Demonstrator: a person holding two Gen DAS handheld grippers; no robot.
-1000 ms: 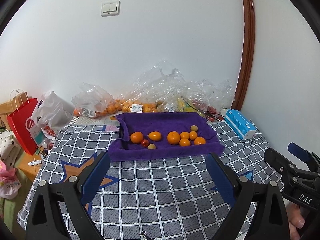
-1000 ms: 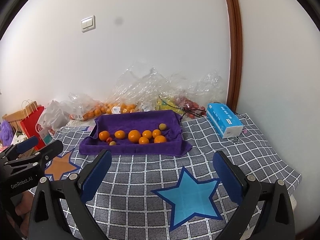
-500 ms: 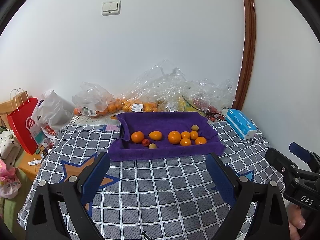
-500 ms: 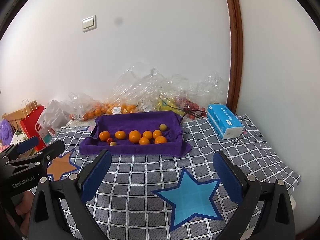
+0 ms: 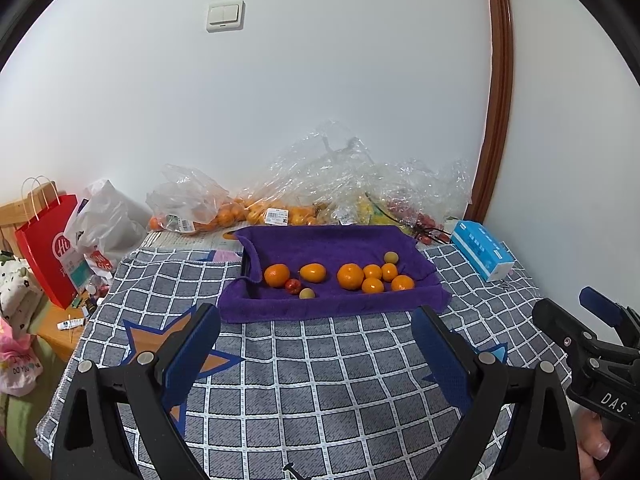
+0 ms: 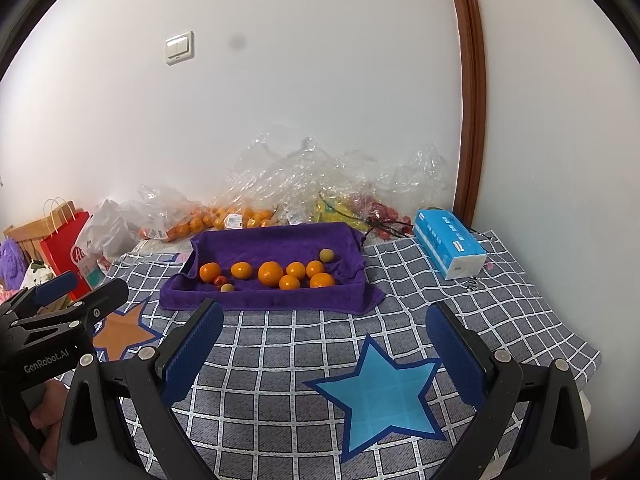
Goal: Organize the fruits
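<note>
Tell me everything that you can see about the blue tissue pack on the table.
The blue tissue pack is a soft, oblong packet in glossy blue wrap with white print; its near end is white. It looks sealed and full. It lies flat on the checked tablecloth, at the right rear of the table, slanted, with its far end toward the brown door frame. It sits to the right of the purple towel, apart from it, and only the cloth touches it. Both grippers are well short of it.
</note>
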